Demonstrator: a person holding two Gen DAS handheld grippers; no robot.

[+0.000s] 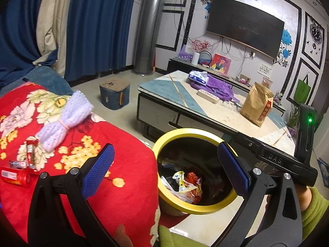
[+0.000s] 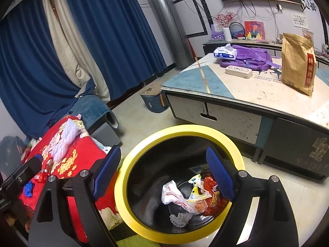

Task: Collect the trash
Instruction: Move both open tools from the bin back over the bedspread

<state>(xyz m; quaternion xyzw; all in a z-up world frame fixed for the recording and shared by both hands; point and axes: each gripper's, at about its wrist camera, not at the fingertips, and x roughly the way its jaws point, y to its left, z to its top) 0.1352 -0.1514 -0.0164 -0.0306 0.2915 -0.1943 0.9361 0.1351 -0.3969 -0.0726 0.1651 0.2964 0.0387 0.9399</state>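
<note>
A black trash bin with a yellow rim stands on the floor beside a red floral blanket. Inside lie crumpled wrappers, a yellow-white packet and red foil. My right gripper hangs open over the bin's mouth with nothing between its pads. My left gripper is open and empty too, straddling the blanket's edge and the bin rim. On the blanket lie red wrappers, a red bottle and a white knitted bundle.
A low coffee table stands just behind the bin, bearing a brown paper bag, a purple backpack, a tissue pack and a beige case. A blue stool sits on the floor. A green-sleeved hand holds the right gripper's body.
</note>
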